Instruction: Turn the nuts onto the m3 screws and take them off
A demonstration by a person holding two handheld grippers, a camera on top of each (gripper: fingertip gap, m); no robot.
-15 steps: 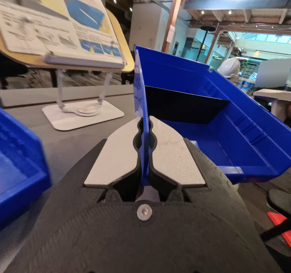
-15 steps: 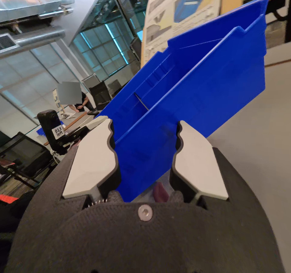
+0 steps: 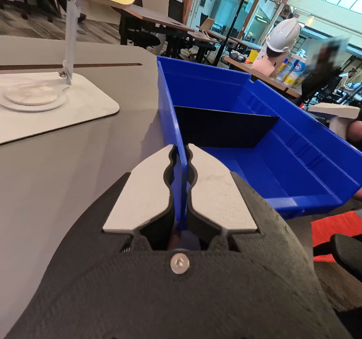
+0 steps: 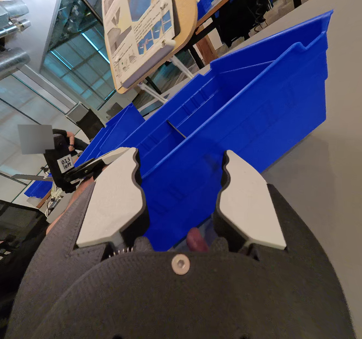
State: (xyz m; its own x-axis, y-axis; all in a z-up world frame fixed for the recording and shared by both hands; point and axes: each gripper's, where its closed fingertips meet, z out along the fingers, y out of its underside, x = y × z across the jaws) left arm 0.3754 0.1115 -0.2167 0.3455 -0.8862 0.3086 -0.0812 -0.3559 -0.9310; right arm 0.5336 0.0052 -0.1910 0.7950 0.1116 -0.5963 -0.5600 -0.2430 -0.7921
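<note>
Here we see no nuts or m3 screws in either view; what we can see of the blue bin (image 3: 293, 175) holds nothing, and its far compartment is hidden behind the black divider (image 3: 221, 128) set across it. The left gripper (image 3: 181, 149) has its fingers (image 3: 145, 192) pinched nearly together on the bin's thin left side wall, the blue edge running straight up the narrow gap between the grey pads. The right gripper (image 4: 181, 152) has its fingers (image 4: 248, 204) spread wide, with the bin's near lower corner sitting between them; one finger lies against the bin's rim, but whether the other touches the outer wall we cannot tell, so we cannot say that it grips. In the right wrist view the bin (image 4: 254, 126) looks tipped, its far end against the grey desk (image 4: 323, 192). A fingertip (image 4: 195, 239) shows just under that corner. Farther left in that view the left gripper (image 4: 92, 165) reaches in at the bin's other side, with a second blue bin (image 4: 113, 131) just behind it. An instruction board (image 4: 141, 28) on a white stand (image 3: 68, 41) rises beyond the bin, its flat base (image 3: 49, 102) resting on the desk (image 3: 58, 173). Well back on another table stands a white hard hat (image 3: 284, 34) on a mannequin head, beside some canisters (image 3: 291, 71).
</note>
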